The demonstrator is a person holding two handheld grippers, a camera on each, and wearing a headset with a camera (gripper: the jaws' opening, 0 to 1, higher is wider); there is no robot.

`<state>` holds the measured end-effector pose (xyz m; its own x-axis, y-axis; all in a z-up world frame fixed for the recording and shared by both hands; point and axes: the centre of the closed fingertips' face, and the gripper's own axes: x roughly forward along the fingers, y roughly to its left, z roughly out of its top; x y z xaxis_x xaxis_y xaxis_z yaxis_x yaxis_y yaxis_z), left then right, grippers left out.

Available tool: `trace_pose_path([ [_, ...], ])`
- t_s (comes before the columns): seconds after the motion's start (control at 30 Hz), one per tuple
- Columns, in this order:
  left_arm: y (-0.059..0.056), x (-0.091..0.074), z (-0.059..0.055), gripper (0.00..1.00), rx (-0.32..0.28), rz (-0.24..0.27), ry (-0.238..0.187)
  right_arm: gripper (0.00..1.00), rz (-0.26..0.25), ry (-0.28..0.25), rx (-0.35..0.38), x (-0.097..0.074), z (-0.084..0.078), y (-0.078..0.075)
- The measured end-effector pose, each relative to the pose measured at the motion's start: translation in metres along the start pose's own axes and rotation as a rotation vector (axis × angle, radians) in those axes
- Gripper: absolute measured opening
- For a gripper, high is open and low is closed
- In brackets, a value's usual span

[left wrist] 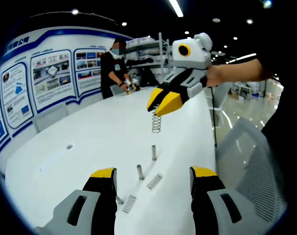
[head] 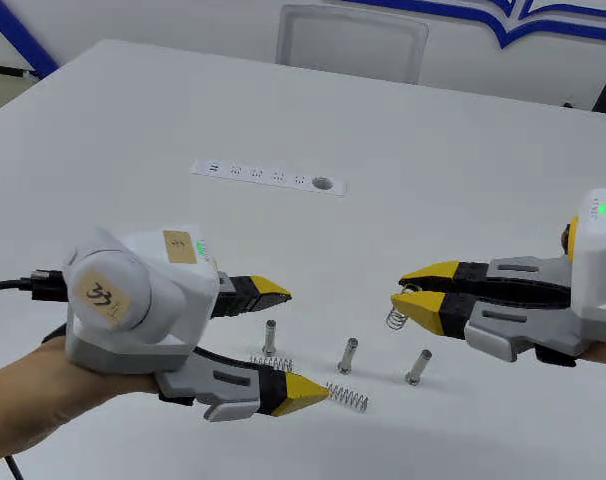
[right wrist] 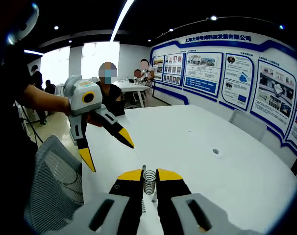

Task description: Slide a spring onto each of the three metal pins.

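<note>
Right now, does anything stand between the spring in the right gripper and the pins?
Nothing visible does. The right gripper holds the spring over bare table beside the nearest pin; the open left gripper sits by the farthest pin.

Bright, polished metal pins (head: 348,354) and a coiled-wire spring (head: 396,318) gleam against the smooth, matt white bench (head: 133,130), while the left gripper (head: 303,343) and right gripper (head: 405,290) wear matt grey-and-white plastic shells, the left bearing paper labels (head: 180,246).
</note>
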<state>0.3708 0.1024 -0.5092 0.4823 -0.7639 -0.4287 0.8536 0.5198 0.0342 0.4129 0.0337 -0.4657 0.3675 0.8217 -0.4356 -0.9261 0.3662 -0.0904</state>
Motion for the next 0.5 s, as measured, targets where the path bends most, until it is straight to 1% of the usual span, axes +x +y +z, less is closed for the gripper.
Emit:
trace_pose_path([
  [0.1, 0.003, -0.002, -0.005, 0.67, -0.005, 0.007, 0.019, 0.10, -0.041, 0.006, 0.027, -0.002, -0.008, -0.013],
  [0.13, 0.005, -0.003, -0.008, 0.68, -0.002, 0.014, 0.028, 0.10, -0.064, 0.008, 0.031, -0.003, -0.011, -0.019],
  [0.2, 0.007, -0.004, -0.010, 0.72, -0.018, 0.019, 0.035, 0.10, -0.078, 0.009, 0.049, -0.003, -0.015, -0.023],
  [0.23, 0.007, -0.004, -0.008, 0.73, -0.038, 0.020, 0.021, 0.10, -0.088, 0.009, 0.058, -0.003, -0.019, -0.027],
  [0.27, 0.008, -0.005, -0.008, 0.76, -0.043, 0.021, 0.014, 0.10, -0.097, 0.011, 0.063, -0.003, -0.021, -0.029],
  [0.33, 0.008, -0.005, -0.008, 0.78, -0.046, 0.026, 0.015, 0.10, -0.108, 0.026, 0.075, -0.002, -0.029, -0.034],
  [0.4, 0.009, -0.006, -0.012, 0.80, -0.041, 0.032, 0.032, 0.10, -0.121, 0.044, 0.080, -0.001, -0.039, -0.038],
  [0.5, 0.010, -0.007, -0.019, 0.85, -0.035, 0.039, 0.058, 0.10, -0.137, 0.054, 0.105, -0.001, -0.050, -0.044],
])
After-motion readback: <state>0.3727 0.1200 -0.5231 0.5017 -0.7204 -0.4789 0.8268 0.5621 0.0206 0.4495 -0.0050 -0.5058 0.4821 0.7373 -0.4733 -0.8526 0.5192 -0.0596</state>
